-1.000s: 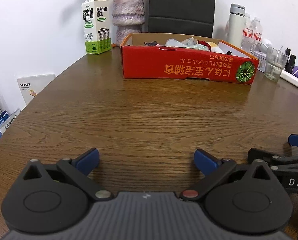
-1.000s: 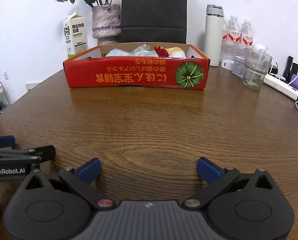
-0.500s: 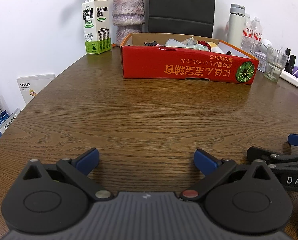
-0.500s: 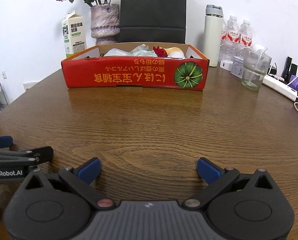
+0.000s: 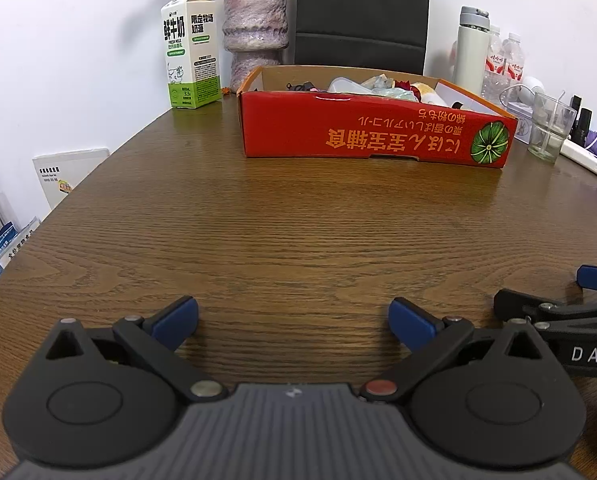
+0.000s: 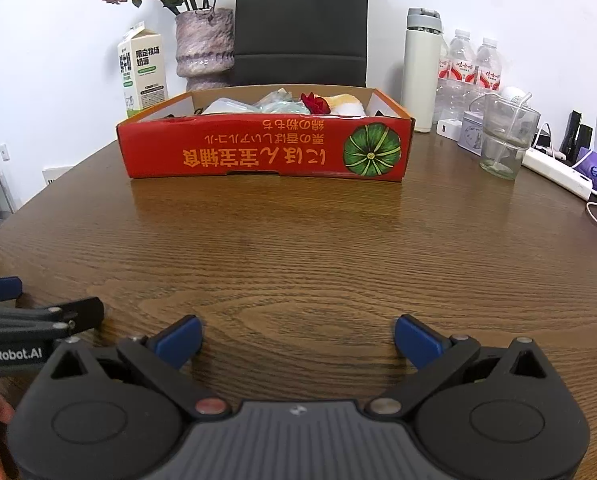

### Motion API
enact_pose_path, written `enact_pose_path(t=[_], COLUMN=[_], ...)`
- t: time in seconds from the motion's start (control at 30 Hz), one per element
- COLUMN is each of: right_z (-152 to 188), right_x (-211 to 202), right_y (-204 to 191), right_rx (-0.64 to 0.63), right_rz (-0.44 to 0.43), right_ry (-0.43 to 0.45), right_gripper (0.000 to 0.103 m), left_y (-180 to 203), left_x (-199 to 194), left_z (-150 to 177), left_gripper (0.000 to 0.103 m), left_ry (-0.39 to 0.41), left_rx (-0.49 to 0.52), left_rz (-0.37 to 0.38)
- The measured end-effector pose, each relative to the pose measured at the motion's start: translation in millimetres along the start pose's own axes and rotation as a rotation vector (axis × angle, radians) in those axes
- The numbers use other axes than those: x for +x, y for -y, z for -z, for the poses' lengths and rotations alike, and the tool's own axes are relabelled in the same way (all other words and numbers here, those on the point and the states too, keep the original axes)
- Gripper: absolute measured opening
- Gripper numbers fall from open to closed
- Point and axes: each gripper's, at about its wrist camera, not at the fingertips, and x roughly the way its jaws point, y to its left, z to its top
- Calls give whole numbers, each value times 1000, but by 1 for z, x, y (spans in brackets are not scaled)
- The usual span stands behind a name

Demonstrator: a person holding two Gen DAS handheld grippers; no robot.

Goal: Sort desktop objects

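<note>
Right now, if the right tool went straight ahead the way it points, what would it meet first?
Most likely the red cardboard box, at its near printed wall. The right tool is open and holds nothing, and only bare wooden table lies between. Depth is hard to judge in this fisheye view.

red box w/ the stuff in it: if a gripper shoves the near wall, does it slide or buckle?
The red box looks like thin cardboard, low and wide, so it will probably slide on the smooth wooden table rather than tip. Its near wall has a cutout along the bottom edge, so a push at mid-wall may flex it. The load inside seems light and piled toward the right, so it could swivel.
</note>
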Motion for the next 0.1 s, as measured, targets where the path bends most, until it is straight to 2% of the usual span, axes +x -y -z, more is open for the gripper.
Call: enact_pose_path(t=[0.1], right_z=[0], right_x=[0], right_y=[0], right_rx=[0], right_rz=[1], right_ry=[0], right_gripper=[103], left_y=[1], left_x=[0], left_z=[0], left_gripper=[103], left_ry=[0], left_rx=[2], left_rz=[-1])
